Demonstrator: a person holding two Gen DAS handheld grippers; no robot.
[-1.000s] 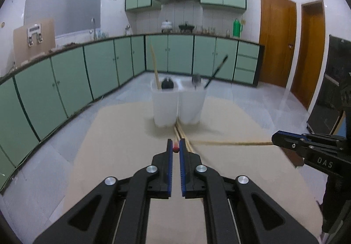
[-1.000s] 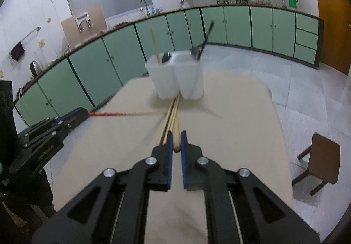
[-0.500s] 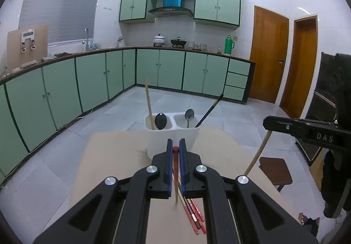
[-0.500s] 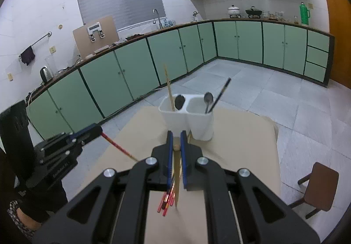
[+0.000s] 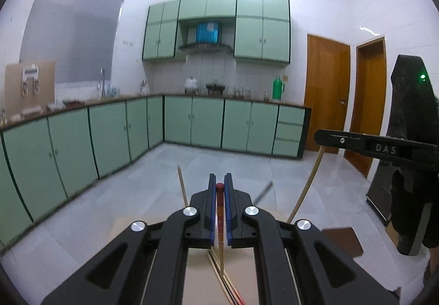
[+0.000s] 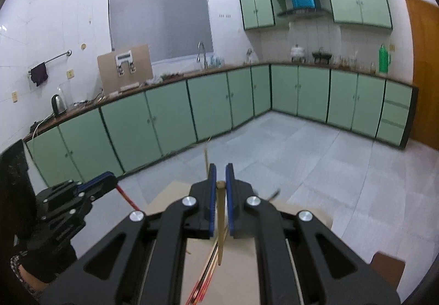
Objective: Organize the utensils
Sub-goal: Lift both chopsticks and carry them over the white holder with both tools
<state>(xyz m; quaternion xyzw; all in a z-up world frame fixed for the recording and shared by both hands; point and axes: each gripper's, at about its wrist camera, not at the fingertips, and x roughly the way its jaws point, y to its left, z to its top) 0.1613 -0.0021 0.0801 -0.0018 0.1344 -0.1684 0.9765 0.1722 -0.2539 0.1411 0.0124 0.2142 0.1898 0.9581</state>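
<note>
My left gripper (image 5: 219, 186) is shut on a red-tipped chopstick (image 5: 220, 225) that hangs down toward the tan table (image 5: 200, 285); the gripper also shows in the right wrist view (image 6: 109, 178) with the red chopstick (image 6: 127, 197). My right gripper (image 6: 221, 181) is shut on a plain wooden chopstick (image 6: 220, 228); the gripper also shows in the left wrist view (image 5: 319, 134) with its chopstick (image 5: 306, 187). Several loose chopsticks (image 6: 204, 277) lie on the table below. The white holder is hidden behind my fingers; only a stick (image 5: 181, 184) and a dark handle (image 5: 263, 192) poke up.
Green kitchen cabinets (image 5: 109, 137) run along the left and far walls. Two wooden doors (image 5: 326, 91) stand at the right. A small brown stool (image 5: 343, 240) sits on the floor beside the table's right side.
Both grippers have lifted and tilted upward, each carrying its chopstick off the table. The holder has dropped out of sight behind the fingers.
</note>
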